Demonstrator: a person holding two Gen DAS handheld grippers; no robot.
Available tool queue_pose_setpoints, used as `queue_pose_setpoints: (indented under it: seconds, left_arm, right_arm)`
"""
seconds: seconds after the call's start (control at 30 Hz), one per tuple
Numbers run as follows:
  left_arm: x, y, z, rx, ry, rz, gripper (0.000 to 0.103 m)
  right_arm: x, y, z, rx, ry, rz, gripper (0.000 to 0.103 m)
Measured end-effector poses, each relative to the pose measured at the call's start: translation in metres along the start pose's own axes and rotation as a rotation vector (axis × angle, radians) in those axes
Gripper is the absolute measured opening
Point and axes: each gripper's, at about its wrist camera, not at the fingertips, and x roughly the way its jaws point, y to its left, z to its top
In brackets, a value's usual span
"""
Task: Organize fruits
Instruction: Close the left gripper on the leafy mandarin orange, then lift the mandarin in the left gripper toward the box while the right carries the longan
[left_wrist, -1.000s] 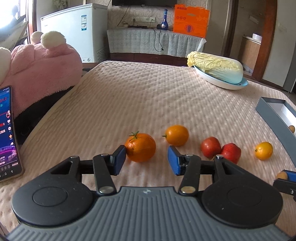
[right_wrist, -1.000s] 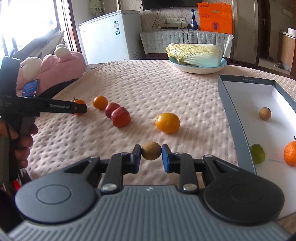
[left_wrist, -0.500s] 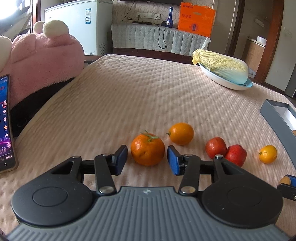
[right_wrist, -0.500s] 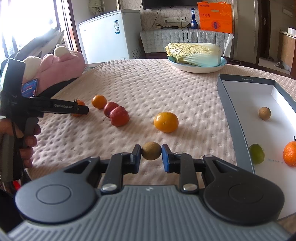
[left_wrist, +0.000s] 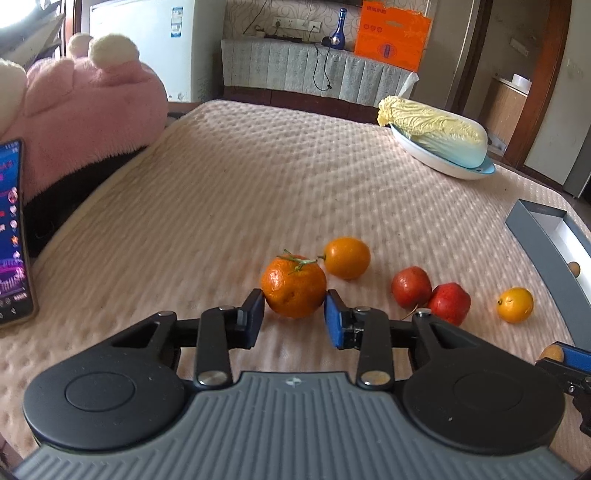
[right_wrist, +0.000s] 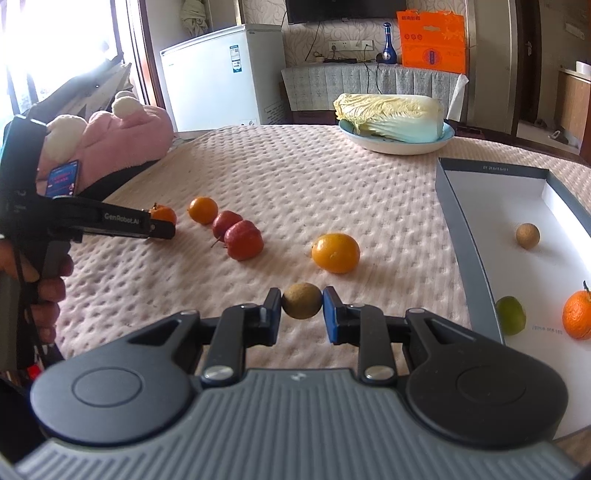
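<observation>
"GenRobot.AI" is printed on the left hand-held gripper (right_wrist: 162, 225).

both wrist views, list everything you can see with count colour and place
tangerine: 1, orange, between left jaws
brown fruit: 1, in right jaws
orange fruits: 2, smooth, on cloth
red fruits: 2, touching, on cloth
box: 1, grey, white inside, right; holds brown ball, green fruit, tangerine
cabbage: 1, pale, on white dish, far
plush toy: 1, pink, left
phone: 1, lit, left
left hand-held gripper: jaws just been closing, pads on tangerine
right hand-held gripper: shut on brown fruit
</observation>
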Motion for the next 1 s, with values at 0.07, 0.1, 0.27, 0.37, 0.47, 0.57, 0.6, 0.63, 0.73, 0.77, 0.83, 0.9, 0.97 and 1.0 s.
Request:
queue_pose_setpoints:
  seconds: [0.07,0.1,0.27,0.37,0.47,0.57,0.6,0.63,0.73,0.77,0.83,0.9,0.97,1.0]
  left_arm:
    - [-0.003,-0.001,0.001,-0.003,-0.005,-0.001,0.041]
    - [-0.005,-0.002,0.001,-0.004,-0.007,0.001,0.041]
    - [-0.015,-0.010,0.006,0.005,-0.034,-0.005,0.041]
    - [-0.019,-0.018,0.007,0.013,-0.041,-0.016,0.041]
    - [-0.019,-0.027,0.009,0.022,-0.045,-0.025,0.041]
    - [-0.020,-0.034,0.011,0.023,-0.047,-0.036,0.041]
    - [-0.021,-0.037,0.012,0.025,-0.049,-0.040,0.041]
    - [-0.021,-0.040,0.012,0.029,-0.052,-0.043,0.041]
    - [-0.021,-0.049,0.013,0.042,-0.051,-0.049,0.041]
    - [-0.021,-0.052,0.013,0.046,-0.051,-0.051,0.041]
    - [-0.021,-0.057,0.014,0.054,-0.052,-0.057,0.041]
    - [-0.021,-0.062,0.014,0.061,-0.051,-0.064,0.041]
    - [-0.020,-0.067,0.015,0.067,-0.052,-0.069,0.041]
    - [-0.020,-0.069,0.014,0.068,-0.052,-0.072,0.041]
  right_arm:
    - [-0.001,0.001,0.000,-0.007,0.000,-0.002,0.027]
    - [-0.003,0.001,0.000,-0.009,-0.002,-0.003,0.027]
    - [-0.010,-0.002,0.001,-0.005,-0.017,-0.008,0.027]
    - [-0.014,-0.005,0.001,-0.001,-0.025,-0.009,0.027]
    - [-0.017,-0.006,0.002,-0.001,-0.027,-0.011,0.027]
    - [-0.020,-0.008,0.002,0.000,-0.033,-0.013,0.027]
    - [-0.020,-0.009,0.002,0.001,-0.035,-0.012,0.027]
    - [-0.021,-0.009,0.002,0.002,-0.037,-0.012,0.027]
    - [-0.023,-0.010,0.002,0.000,-0.038,-0.008,0.027]
    - [-0.024,-0.010,0.002,-0.002,-0.038,-0.008,0.027]
    - [-0.025,-0.010,0.002,-0.004,-0.040,-0.006,0.027]
    - [-0.026,-0.011,0.002,-0.003,-0.044,-0.005,0.027]
    - [-0.029,-0.012,0.002,-0.003,-0.049,-0.004,0.027]
    - [-0.030,-0.012,0.002,-0.003,-0.051,-0.003,0.027]
